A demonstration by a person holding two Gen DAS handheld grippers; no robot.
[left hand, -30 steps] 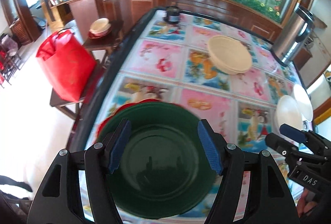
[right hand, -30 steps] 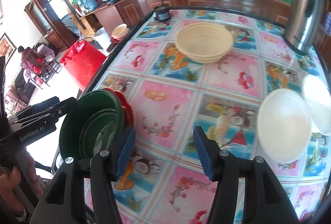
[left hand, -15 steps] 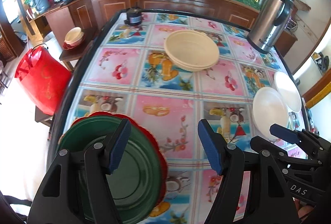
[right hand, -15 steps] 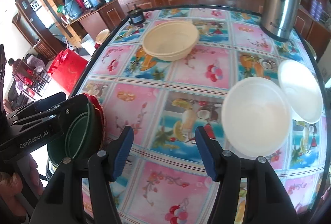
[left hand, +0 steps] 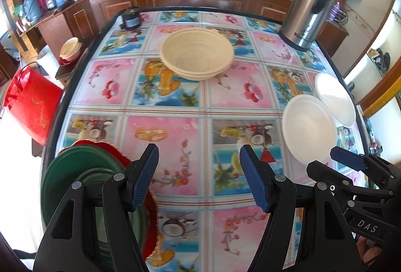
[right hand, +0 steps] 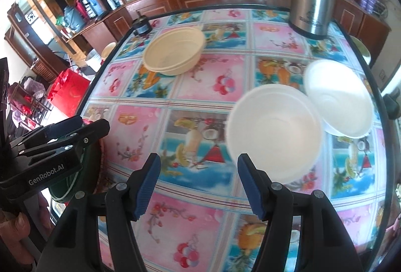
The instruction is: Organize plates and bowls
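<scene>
Both tools stand apart and empty: left gripper over bare tablecloth, right gripper, jaws just widening, below the near white bowl. Green plates sit lower left on a red plate; cream bowls upper centre

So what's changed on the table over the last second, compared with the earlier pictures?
Both grippers swung right, off the stacked green plates toward the near white bowl. The left gripper is open and empty; the right gripper has just been opening, nothing between its fingers. The cream bowls, white bowls and steel flask haven't moved.
</scene>
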